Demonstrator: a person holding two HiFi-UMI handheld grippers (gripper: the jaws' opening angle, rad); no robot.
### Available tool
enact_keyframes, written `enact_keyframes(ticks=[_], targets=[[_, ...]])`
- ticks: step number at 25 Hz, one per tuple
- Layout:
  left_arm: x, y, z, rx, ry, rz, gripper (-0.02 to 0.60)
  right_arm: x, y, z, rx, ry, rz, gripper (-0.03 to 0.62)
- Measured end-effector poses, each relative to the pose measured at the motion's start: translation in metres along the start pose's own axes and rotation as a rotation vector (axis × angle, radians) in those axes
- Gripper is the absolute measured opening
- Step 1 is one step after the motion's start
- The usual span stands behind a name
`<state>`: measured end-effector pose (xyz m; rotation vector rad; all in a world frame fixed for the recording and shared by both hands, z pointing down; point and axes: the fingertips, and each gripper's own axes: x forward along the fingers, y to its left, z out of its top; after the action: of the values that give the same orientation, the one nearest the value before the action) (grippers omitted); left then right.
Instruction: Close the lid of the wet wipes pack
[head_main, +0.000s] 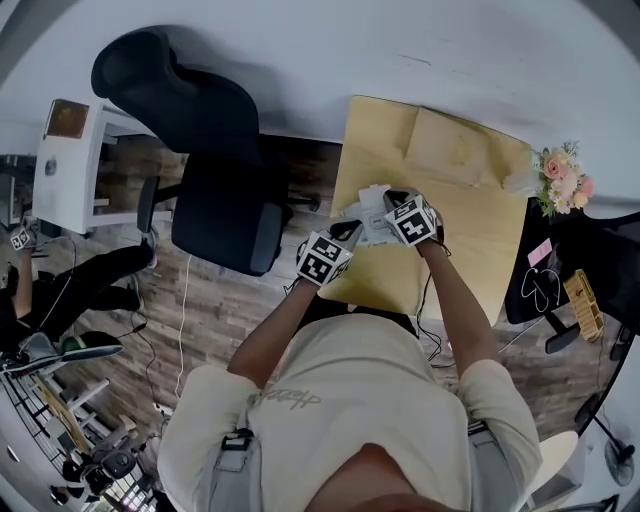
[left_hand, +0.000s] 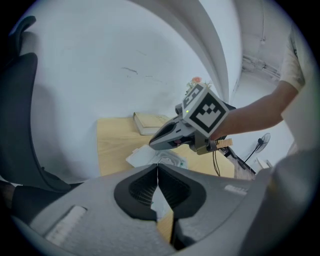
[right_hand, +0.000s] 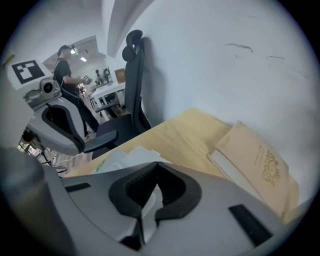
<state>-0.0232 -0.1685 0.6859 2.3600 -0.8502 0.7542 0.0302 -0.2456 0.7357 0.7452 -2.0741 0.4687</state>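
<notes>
Two jaw pairs together over the wet wipes pack (head_main: 368, 211)
Left gripper (left_hand: 158, 169) and right gripper (right_hand: 158, 166), both empty, hovered at the pack near the table's (head_main: 470, 270) left edge; whether its lid was down could not be told.

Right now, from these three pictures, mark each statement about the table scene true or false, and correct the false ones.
1. The left gripper and the right gripper both have their jaws together. True.
2. A book lies on the table. True.
3. The flowers stand right beside the chair. False: they stand at the table's right edge, and the chair is off its left side.
4. The chair is red. False: it is black.
5. The wipes pack lies on top of the book. False: it lies on the table, apart from the book, by the grippers.
</notes>
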Motion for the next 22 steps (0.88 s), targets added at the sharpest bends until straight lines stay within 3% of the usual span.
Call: enact_keyframes(ticks=[6,12,22], targets=[[-0.025,-0.002,0.023,-0.006,-0.076,0.023,0.018,-0.056,0.009,-0.004,0.032,-0.127,-0.018,0.003],[-0.064,-0.019,0.068,0.0,-0.211,0.032,0.018,-0.14,0.017,0.007,0.105,-0.316,-0.077,0.002],[-0.135,-0.043,0.157,0.097,-0.418,0.041,0.018,-0.257,0.025,0.036,0.238,-0.589,-0.088,0.003]])
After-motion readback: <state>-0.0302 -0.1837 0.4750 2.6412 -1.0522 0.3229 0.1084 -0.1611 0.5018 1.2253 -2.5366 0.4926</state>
